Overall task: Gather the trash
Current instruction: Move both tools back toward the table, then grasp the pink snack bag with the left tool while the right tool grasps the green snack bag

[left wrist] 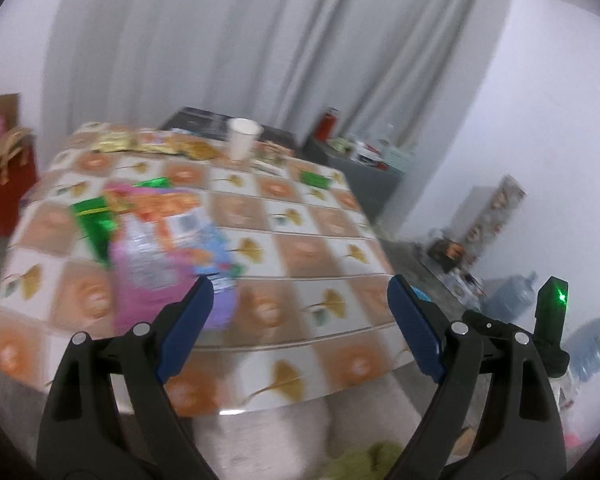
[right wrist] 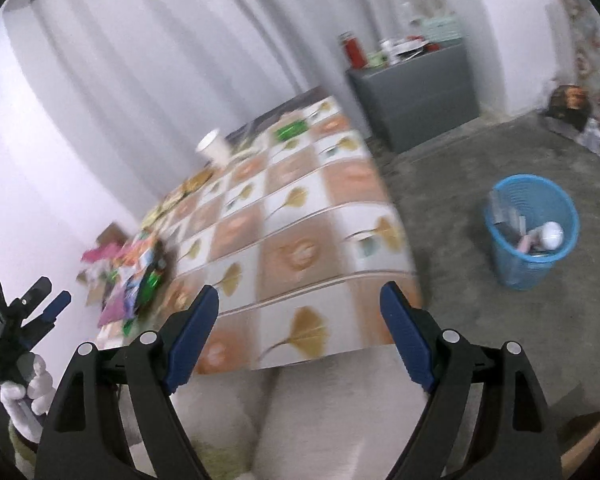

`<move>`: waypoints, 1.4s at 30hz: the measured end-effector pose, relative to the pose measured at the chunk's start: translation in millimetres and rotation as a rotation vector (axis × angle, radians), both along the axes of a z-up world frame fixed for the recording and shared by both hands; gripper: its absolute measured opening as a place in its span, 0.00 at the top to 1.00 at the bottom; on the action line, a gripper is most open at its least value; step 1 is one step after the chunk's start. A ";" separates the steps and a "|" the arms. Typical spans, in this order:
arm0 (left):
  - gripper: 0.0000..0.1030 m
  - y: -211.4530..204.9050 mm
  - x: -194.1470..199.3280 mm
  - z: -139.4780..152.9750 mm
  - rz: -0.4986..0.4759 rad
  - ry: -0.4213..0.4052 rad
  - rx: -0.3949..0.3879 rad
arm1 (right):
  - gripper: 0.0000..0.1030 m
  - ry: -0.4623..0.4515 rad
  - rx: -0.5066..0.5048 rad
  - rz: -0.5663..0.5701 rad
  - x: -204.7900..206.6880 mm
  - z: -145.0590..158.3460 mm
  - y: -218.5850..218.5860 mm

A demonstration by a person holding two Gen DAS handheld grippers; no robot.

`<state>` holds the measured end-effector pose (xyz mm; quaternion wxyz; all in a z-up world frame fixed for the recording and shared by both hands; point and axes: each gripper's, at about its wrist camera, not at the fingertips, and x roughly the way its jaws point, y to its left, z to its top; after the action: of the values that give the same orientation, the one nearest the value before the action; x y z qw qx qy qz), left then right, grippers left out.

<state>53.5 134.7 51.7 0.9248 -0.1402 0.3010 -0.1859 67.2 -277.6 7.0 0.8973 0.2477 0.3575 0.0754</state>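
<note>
Both my tools, left (left wrist: 300,312) and right (right wrist: 300,320), gape wide, empty. Blur smears the wrappers (left wrist: 160,236) on the tabletop (left wrist: 300,248). Bin (right wrist: 532,232) contents unclear.

Background clutter around your table

Ahead of your left gripper hangs a grey curtain (left wrist: 204,40); off to its far left sits a red gift bag (left wrist: 4,184), and to its right a grey cabinet (left wrist: 372,176) carrying a red flask (left wrist: 327,125), with a water jug (left wrist: 512,292) on the floor nearer you. Beyond your right gripper, the patterned tablecloth (right wrist: 300,248) drapes the table.
</note>
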 end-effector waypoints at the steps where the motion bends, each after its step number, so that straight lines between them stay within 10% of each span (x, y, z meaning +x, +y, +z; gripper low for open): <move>1: 0.18 7.7 -1.1 -2.6 0.019 0.003 -0.001 | 0.22 0.007 0.000 0.027 5.5 0.0 9.3; 18: 0.19 86.3 19.6 -41.7 0.196 0.082 -0.082 | 0.22 0.074 0.032 0.281 64.9 -2.7 99.6; 42: 0.76 98.8 152.1 -101.4 0.208 0.260 -0.043 | 0.22 0.135 -0.021 0.407 122.1 -11.3 151.9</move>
<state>205.6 233.6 -49.7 0.8890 -0.2132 0.3980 -0.0757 189.4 -125.7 -4.3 0.8400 0.1654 0.4604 0.2347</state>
